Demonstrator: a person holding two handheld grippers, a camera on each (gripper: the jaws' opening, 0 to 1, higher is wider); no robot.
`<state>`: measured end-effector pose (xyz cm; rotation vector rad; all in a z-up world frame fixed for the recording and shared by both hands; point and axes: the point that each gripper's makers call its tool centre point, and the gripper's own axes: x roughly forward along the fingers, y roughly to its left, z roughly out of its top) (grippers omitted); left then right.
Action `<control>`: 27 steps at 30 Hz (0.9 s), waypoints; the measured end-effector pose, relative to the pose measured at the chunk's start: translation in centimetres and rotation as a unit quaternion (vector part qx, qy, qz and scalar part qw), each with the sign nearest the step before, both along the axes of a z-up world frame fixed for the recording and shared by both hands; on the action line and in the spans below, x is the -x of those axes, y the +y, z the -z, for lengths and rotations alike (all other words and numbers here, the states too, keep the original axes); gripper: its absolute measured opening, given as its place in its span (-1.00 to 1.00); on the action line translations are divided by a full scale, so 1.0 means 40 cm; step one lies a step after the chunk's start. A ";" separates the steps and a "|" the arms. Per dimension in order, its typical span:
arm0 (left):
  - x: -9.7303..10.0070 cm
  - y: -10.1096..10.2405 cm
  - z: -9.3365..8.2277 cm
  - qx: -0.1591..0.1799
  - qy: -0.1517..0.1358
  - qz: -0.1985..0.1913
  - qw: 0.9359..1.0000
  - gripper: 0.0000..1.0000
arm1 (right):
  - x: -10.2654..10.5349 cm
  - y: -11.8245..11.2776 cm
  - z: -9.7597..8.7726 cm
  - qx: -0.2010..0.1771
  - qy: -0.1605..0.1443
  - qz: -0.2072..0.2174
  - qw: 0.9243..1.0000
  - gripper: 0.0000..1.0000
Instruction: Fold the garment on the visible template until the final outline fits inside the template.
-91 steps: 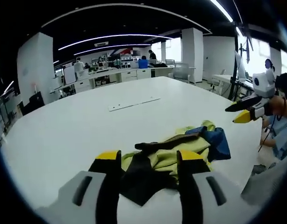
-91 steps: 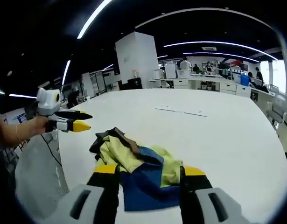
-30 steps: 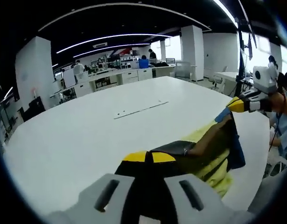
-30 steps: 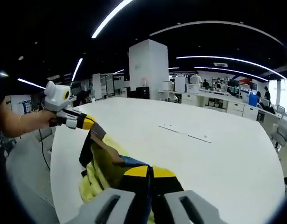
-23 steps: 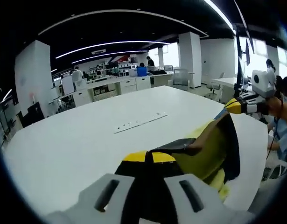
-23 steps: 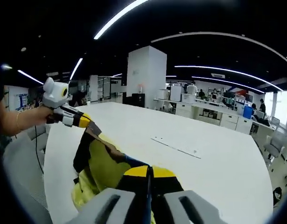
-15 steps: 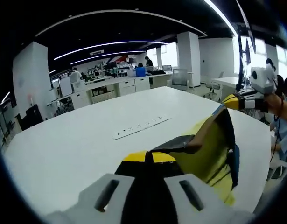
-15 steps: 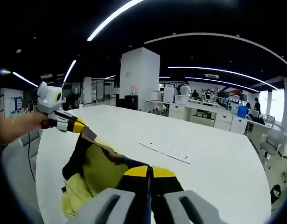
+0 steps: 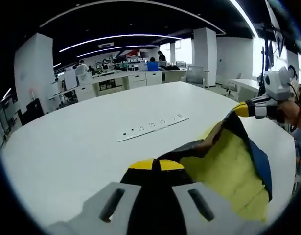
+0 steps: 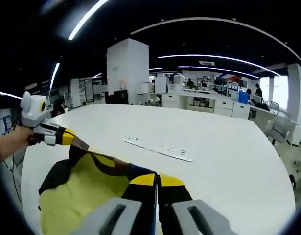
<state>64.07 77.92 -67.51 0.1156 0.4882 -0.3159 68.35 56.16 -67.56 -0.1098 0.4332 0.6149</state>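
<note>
A yellow garment (image 9: 228, 166) with black and blue trim hangs stretched between both grippers above the white table (image 9: 81, 142). My left gripper (image 9: 156, 164) is shut on its dark edge at the bottom of the left gripper view; the right gripper (image 9: 243, 108) holds the other end at the far right. In the right gripper view my right gripper (image 10: 157, 179) is shut on the garment (image 10: 81, 191), and the left gripper (image 10: 67, 138) pinches the far corner at the left. I cannot make out a template outline on the table.
A flat white strip (image 9: 152, 127) lies on the table beyond the garment, also seen as the strip (image 10: 157, 147) in the right gripper view. Desks, pillars and people stand far behind. A hand (image 10: 11, 142) holds the left gripper.
From a crumpled heap on the table with both grippers open, the garment was gripped at two ends, lifted and spread out wider; in the last second it opened further.
</note>
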 end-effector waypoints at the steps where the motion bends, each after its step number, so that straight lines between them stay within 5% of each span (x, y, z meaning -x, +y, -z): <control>1: -0.010 0.000 0.021 0.002 0.007 -0.003 1.000 -1.00 | -0.009 0.000 0.017 0.003 0.007 0.004 1.000 -1.00; 4: -0.028 0.000 0.066 0.007 0.023 -0.010 1.000 -1.00 | -0.030 0.003 0.085 0.008 0.041 0.015 0.999 -1.00; 10: -0.057 0.014 0.155 -0.003 0.056 -0.026 0.998 -1.00 | -0.056 0.010 0.156 0.024 0.060 0.021 0.998 -1.00; 17: -0.078 0.022 0.198 -0.027 0.061 -0.034 0.997 -0.99 | -0.059 0.016 0.224 0.032 0.094 0.037 0.994 -1.00; 22: -0.079 0.022 0.190 -0.027 0.057 -0.035 0.997 -0.72 | -0.047 0.030 0.222 0.044 0.089 0.029 0.995 -0.99; 27: -0.067 0.029 0.155 -0.040 0.046 -0.033 0.998 -0.22 | -0.038 0.039 0.197 0.032 0.088 0.030 0.995 -0.52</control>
